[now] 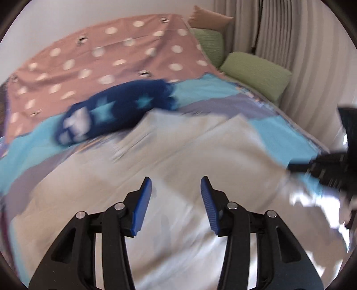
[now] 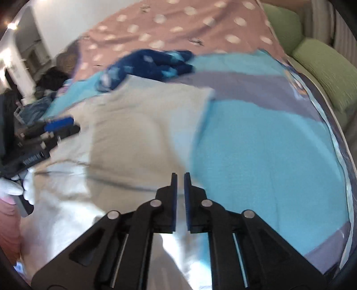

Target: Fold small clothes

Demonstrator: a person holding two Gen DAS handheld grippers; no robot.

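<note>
A pale beige garment point(image 1: 178, 145) lies spread on the bed, blurred by motion. My left gripper point(image 1: 176, 179) hovers over its near part, open, with nothing between the blue pads. It shows again at the left of the right wrist view as the left gripper point(image 2: 64, 127), held by a white-gloved hand point(image 2: 13, 185). My right gripper point(image 2: 180, 176) sits at the beige garment's point(image 2: 133, 125) right edge, its pads almost together with pale cloth in the slit. A dark blue garment with light stars point(image 1: 116, 111) lies crumpled beyond.
The bed has a turquoise and lilac cover point(image 2: 256, 145) and a pink sheet with white dots point(image 1: 100, 55) behind it. Green pillows point(image 1: 256, 73) and a tan pillow point(image 1: 209, 19) line the curtain point(image 1: 301, 44) on the right. Dark clutter point(image 2: 51, 78) sits past the bed's left edge.
</note>
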